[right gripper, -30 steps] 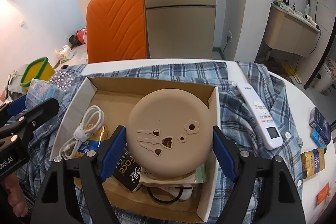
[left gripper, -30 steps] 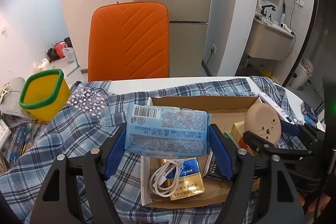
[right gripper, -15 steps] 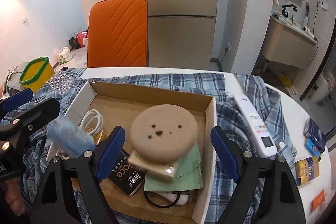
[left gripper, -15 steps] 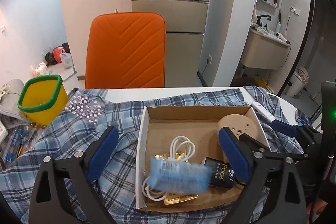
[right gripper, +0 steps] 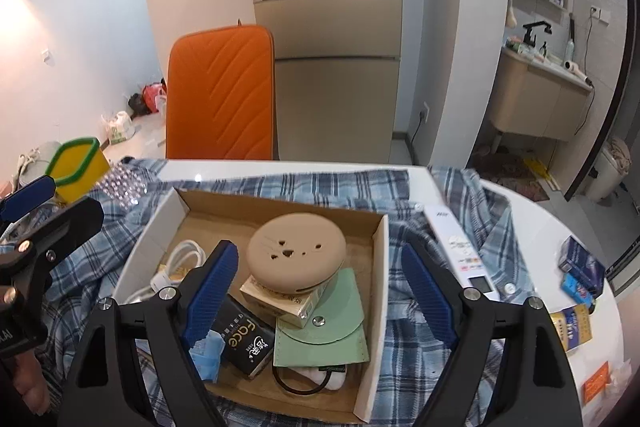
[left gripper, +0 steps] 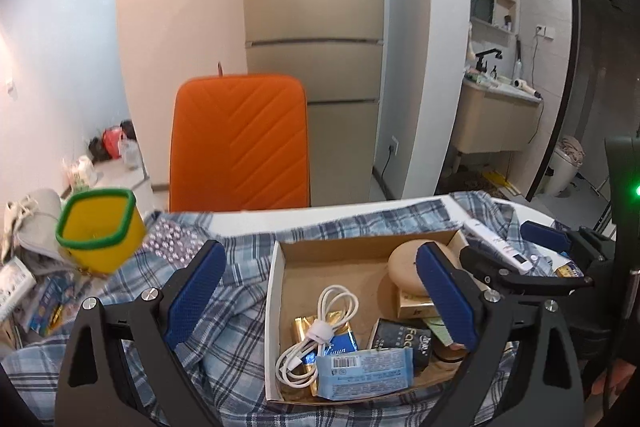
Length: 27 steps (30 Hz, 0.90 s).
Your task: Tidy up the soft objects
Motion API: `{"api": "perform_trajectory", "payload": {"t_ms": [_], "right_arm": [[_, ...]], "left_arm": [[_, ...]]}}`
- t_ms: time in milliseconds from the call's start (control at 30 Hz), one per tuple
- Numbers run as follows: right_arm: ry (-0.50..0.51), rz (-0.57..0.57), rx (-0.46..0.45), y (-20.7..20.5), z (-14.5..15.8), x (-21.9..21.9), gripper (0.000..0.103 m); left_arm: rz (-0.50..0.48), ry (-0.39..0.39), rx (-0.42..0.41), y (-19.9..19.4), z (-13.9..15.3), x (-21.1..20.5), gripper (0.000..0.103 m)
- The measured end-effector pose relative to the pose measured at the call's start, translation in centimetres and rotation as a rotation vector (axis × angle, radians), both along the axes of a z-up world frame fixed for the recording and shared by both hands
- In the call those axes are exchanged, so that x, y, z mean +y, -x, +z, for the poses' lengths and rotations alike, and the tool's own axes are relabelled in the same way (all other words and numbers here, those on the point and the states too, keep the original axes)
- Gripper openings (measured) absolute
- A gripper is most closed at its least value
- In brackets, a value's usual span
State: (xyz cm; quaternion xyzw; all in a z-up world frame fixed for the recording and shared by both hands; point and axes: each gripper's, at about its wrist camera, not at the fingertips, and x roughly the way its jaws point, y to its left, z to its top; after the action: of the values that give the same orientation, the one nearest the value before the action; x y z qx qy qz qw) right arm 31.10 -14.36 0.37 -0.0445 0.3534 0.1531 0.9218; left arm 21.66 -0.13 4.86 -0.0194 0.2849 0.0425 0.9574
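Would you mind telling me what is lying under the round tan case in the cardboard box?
The round tan case rests on a small cream carton, which overlaps a green snap pouch. Whatever lies beneath those, on the cardboard box floor, is covered.

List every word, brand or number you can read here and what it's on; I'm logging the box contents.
"face": black pack in the cardboard box.
"AI": left gripper body, the end of a cut-off word, seen from the right wrist.
Light blue tissue pack: barcode and print too small to read.
Gold-and-blue pack: script blurred.
White remote: logo and buttons unreadable.
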Motion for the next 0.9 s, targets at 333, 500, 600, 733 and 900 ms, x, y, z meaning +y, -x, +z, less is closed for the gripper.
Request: {"api": "perform_trajectory", "payload": {"t_ms": [333,500,600,733,900], "right_arm": [[-0.041,-0.024,-0.147,4.5,5.2,-2.2,0.086],[-0.083,-0.031,-0.274,8.5,8.1,-3.8,0.086],[-0.109,-0.033,-0.357,11.0,9.5,-4.8,0.091],[-0.131,-0.044,-0.482,14.4,11.1,-5.8,0.103],[-0.143,-0.058,-0.627,18.8,12.5,-6.6,0.103]], "left_arm": [[-0.015,-0.028,-0.234,5.4,4.3,-0.6,0.096],[0.008,-0.042,-0.362,8.7,6.4,-0.4,0.102],[0.015,-0.039,-0.422,10.5,7.3,-0.1,0.102],[0.017,-0.073,-0.501,13.0,8.2,-0.3,0.102],[0.017,-0.07,-0.567,15.4,8.6,-0.2,0.102]]}}
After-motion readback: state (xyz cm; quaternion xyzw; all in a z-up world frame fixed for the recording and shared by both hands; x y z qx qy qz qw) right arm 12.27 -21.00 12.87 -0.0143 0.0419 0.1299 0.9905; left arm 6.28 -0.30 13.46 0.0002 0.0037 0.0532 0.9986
